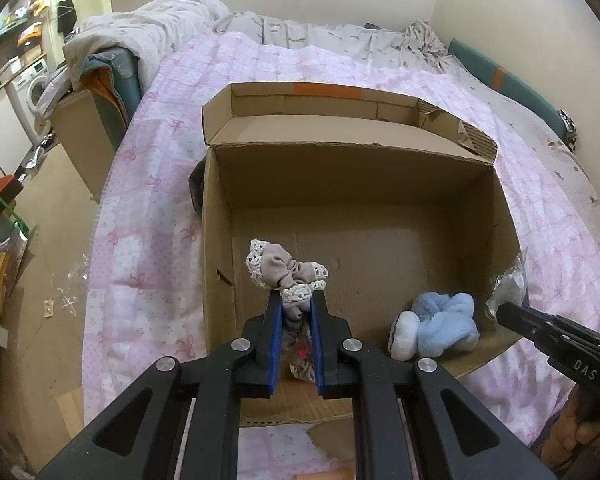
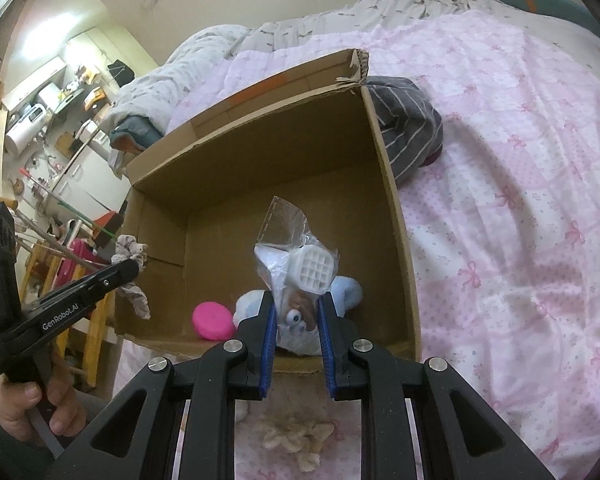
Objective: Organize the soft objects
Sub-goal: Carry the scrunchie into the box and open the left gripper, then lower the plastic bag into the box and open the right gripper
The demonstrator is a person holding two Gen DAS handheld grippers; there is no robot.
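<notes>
An open cardboard box (image 1: 220, 216) lies on the pink bed. My left gripper (image 1: 297, 300) is shut on a taupe scrunchie with cream lace trim (image 1: 278, 266) and holds it over the box's near left part; it also shows in the right wrist view (image 2: 130, 258). My right gripper (image 2: 296, 300) is shut on a clear plastic bag holding a white waffle-faced item (image 2: 300, 264), above the box's near right corner. A light blue plush toy (image 1: 440, 326) lies inside the box below it. A pink round object (image 2: 212, 320) lies beside the plush.
A grey striped garment (image 2: 408, 128) lies against the box's outer side. A cream fluffy item (image 2: 296, 436) lies on the pink bedspread (image 2: 520, 240) in front of the box. A rumpled grey duvet (image 1: 148, 28) sits at the bed's far end. The floor (image 1: 48, 248) is left of the bed.
</notes>
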